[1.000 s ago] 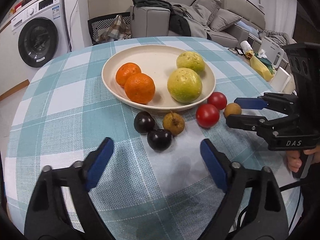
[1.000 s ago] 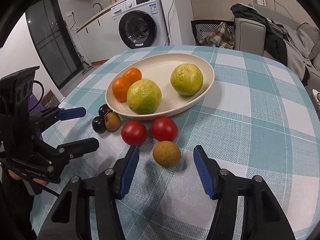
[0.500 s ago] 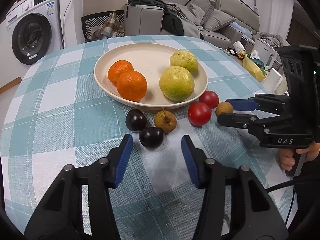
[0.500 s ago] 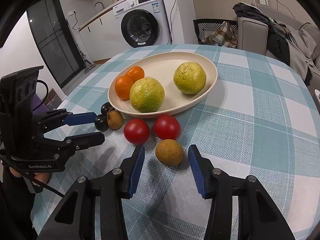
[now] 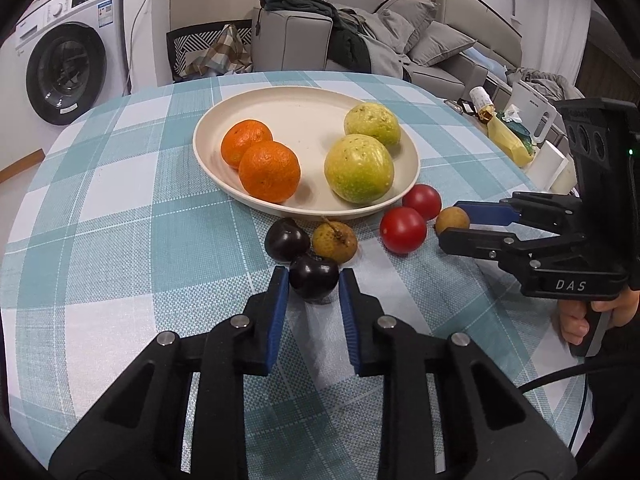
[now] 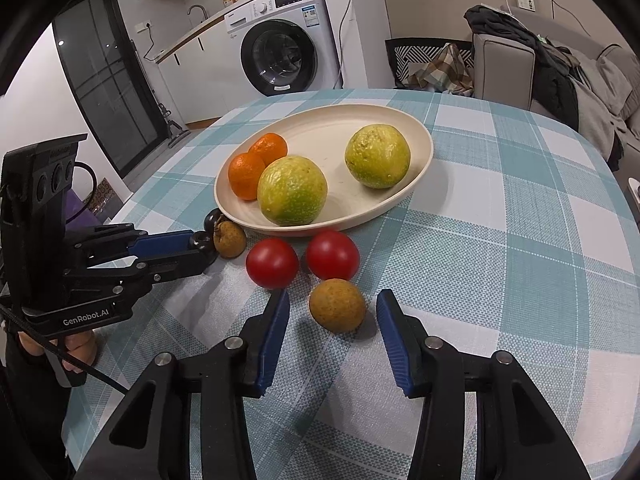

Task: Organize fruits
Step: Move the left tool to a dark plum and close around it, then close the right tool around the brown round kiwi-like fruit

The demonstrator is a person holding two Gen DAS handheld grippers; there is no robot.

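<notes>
A cream plate (image 5: 304, 116) (image 6: 416, 160) holds two oranges (image 5: 269, 171) and two green-yellow fruits (image 5: 359, 168). In front of it on the checked cloth lie two dark plums, two brown longans and two red tomatoes (image 5: 402, 229). My left gripper (image 5: 314, 282) has its blue pads against both sides of the nearer dark plum (image 5: 313, 277), which rests on the cloth; it also shows in the right wrist view (image 6: 200, 249). My right gripper (image 6: 332, 308) is open, its fingers either side of a brown longan (image 6: 337, 304) without touching it.
The second plum (image 5: 286, 239) and a stemmed longan (image 5: 334, 240) touch the gripped plum. The tomatoes (image 6: 272, 263) sit just beyond the right gripper. The round table's edge curves off right. A sofa (image 5: 360, 40) and washing machine (image 6: 280, 52) stand behind.
My left gripper has moved forward and closed from wide open onto the nearer dark plum. My right gripper has crept forward around the longan and narrowed slightly.
</notes>
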